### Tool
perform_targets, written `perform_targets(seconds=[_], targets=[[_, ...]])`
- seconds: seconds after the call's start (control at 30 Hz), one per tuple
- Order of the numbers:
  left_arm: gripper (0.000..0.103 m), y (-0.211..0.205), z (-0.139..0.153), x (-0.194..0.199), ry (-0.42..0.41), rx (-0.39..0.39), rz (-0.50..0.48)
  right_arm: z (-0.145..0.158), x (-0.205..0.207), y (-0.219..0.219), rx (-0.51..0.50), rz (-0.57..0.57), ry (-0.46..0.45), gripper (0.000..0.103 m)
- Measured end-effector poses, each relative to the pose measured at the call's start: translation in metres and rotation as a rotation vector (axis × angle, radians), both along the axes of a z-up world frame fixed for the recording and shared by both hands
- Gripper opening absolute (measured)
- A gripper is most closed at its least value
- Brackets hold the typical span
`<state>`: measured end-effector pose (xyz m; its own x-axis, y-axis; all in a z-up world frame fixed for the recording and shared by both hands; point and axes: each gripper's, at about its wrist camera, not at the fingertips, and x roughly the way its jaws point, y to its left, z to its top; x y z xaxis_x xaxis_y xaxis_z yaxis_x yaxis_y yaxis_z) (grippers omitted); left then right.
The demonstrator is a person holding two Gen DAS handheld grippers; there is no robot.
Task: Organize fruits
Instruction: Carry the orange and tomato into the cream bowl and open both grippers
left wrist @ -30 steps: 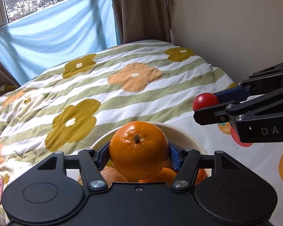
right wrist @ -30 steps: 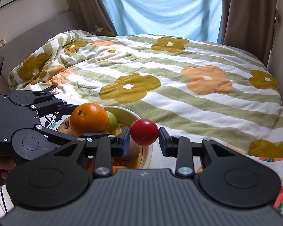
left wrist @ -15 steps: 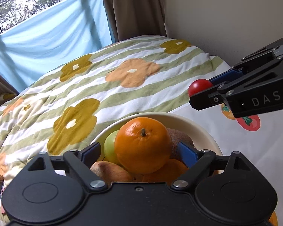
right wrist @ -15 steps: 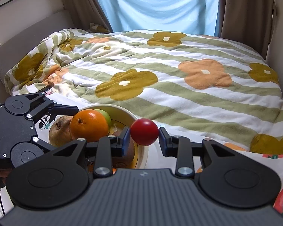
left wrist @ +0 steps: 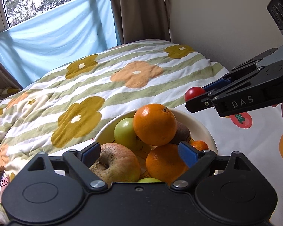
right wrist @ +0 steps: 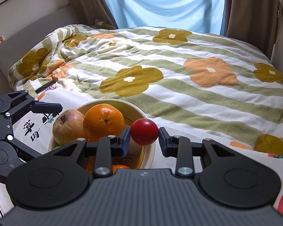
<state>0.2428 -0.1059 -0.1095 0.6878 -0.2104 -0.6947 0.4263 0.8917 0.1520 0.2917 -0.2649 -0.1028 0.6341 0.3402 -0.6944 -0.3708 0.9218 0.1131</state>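
Note:
A cream bowl [left wrist: 201,126] holds a large orange [left wrist: 154,124] on top, a green apple [left wrist: 124,131], a brownish apple [left wrist: 115,165], a kiwi [left wrist: 183,133] and more oranges. My left gripper [left wrist: 139,153] is open and empty, just short of the bowl. My right gripper [right wrist: 144,134] is shut on a small red tomato [right wrist: 144,131], held above the bowl's right rim [right wrist: 141,113]. The tomato [left wrist: 194,93] and the right gripper [left wrist: 196,98] also show in the left wrist view.
The bowl stands on a white cloth with fruit prints [left wrist: 254,131]. Behind lies a bed with a flowered striped quilt [right wrist: 179,75]. A phone [left wrist: 0,182] lies at the left. A wall [left wrist: 226,18] and curtains are close by.
My left gripper has opened, let the large orange rest on the fruit in the bowl, and drawn back. My right gripper still holds the tomato and has moved a little nearer the bowl.

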Motion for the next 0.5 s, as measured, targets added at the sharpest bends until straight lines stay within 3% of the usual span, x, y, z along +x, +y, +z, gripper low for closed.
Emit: perform_targets(seconds=[0.33, 0.4, 0.43, 0.5], targets=[[0.092, 0.006, -0.004, -0.015, 0.011, 0.009, 0.023, -0.015, -0.016, 0.007, -0.012, 0.052, 0.05, 0.049], [0.092, 0.006, -0.004, -0.016, 0.012, 0.01, 0.027, -0.016, -0.018, 0.008, -0.016, 0.052, 0.044, 0.068], [0.092, 0.007, -0.004, -0.017, 0.012, 0.009, 0.03, -0.015, -0.018, 0.008, -0.024, 0.039, 0.041, 0.083], [0.092, 0.007, -0.003, -0.019, 0.011, 0.006, 0.037, -0.014, -0.021, 0.007, -0.02, 0.024, 0.026, 0.092]])
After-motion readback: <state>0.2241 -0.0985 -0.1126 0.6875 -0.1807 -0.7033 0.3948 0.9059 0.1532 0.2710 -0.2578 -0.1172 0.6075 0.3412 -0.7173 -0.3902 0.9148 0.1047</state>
